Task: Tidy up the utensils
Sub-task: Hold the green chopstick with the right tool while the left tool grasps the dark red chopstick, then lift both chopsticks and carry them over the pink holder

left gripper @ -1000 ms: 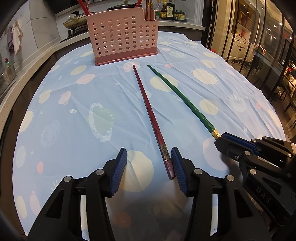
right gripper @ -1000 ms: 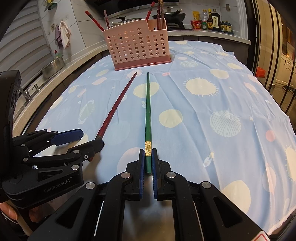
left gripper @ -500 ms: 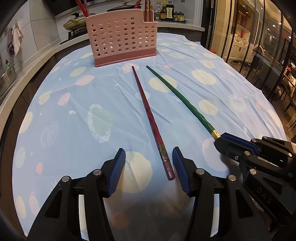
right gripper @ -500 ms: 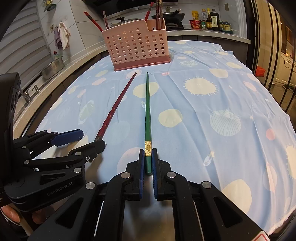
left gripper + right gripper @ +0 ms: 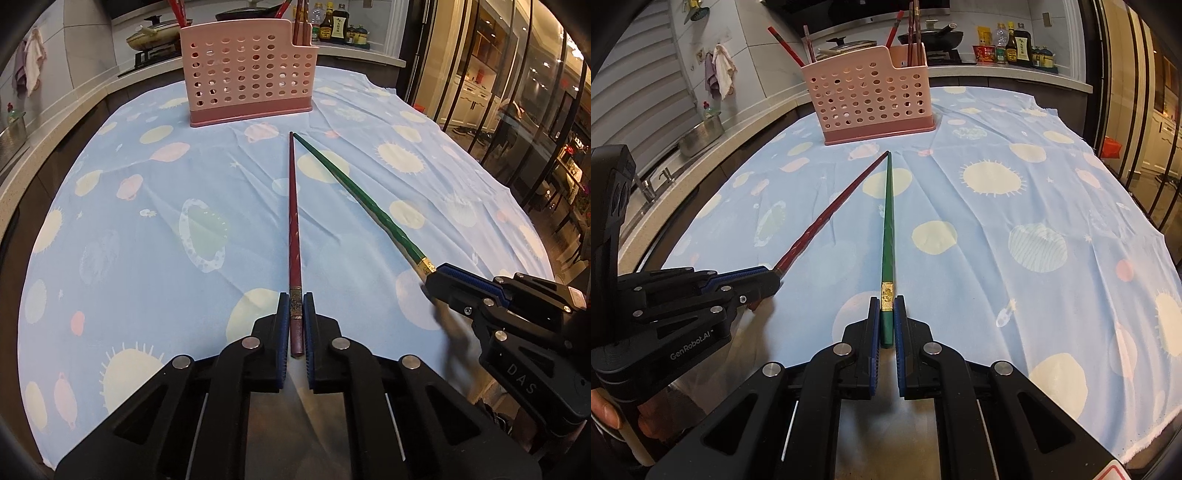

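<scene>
A red chopstick (image 5: 293, 206) lies on the blue tablecloth, pointing at the pink perforated utensil holder (image 5: 251, 74). My left gripper (image 5: 296, 306) is closing on its thick end, and the blue pads press both sides just below the gold band. A green chopstick (image 5: 887, 221) lies beside it, with my right gripper (image 5: 886, 306) shut on its butt end. The far tips of the two chopsticks nearly meet in front of the holder (image 5: 871, 96). Several red chopsticks stand in the holder. Each view shows the other gripper at its side: the right gripper (image 5: 439, 277) and the left gripper (image 5: 764, 280).
The tablecloth (image 5: 129, 240) covers a rounded table. Behind the holder runs a counter with sauce bottles (image 5: 1015, 44) and pans. A sink (image 5: 701, 129) sits at the far left, and glass doors (image 5: 517, 92) stand to the right. A hand (image 5: 605, 410) holds the left gripper.
The left gripper's jaws have closed from wide apart onto the red chopstick's thick end. The red chopstick has swung so its tip now meets the green one's. The right gripper has not moved.
</scene>
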`<state>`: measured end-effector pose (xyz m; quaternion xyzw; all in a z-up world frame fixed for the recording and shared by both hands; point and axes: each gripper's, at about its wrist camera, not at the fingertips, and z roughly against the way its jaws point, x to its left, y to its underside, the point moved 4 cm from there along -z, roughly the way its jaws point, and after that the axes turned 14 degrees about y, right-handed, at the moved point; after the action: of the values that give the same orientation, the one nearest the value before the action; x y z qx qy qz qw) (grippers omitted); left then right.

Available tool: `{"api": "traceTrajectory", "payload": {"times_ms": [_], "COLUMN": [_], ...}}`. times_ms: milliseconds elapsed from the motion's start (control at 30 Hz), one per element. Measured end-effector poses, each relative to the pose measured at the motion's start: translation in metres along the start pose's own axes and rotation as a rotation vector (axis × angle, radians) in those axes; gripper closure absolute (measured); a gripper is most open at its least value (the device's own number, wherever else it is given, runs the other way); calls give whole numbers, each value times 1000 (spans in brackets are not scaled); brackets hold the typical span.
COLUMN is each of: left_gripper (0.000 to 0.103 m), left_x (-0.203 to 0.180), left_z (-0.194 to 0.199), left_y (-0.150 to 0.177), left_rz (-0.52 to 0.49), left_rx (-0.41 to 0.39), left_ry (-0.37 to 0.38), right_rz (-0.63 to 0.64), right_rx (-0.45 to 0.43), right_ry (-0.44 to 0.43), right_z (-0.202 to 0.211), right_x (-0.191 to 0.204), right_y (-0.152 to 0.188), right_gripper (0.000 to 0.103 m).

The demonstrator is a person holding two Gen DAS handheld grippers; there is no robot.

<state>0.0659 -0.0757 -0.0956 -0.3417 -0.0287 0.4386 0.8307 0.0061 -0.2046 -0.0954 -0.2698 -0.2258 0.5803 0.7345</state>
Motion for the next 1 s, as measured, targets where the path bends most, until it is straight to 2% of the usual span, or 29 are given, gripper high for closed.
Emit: {"api": "traceTrajectory", "payload": {"times_ms": [200,433,767,1000], "left_gripper": [96,96,96,96], "left_x": [2,1,3,8], "left_z": [13,49,99,113], "left_y": [0,-21,-89,-140], "left_rz": [10,1,-48,-79], "left_rx": [-24,-120,-300,-372], "left_ry": [-4,-2,-20,-42], "right_rz": [-9,-48,-78,-78], "right_rx": [-25,-109,-307,-377], "right_ry": [-5,-26,-8,9], "right_z": [11,42,90,93], "right_x": [-4,-16,-36,-43], "right_y": [-4,-30,-104,-151], "right_gripper": [96,96,96,96]}}
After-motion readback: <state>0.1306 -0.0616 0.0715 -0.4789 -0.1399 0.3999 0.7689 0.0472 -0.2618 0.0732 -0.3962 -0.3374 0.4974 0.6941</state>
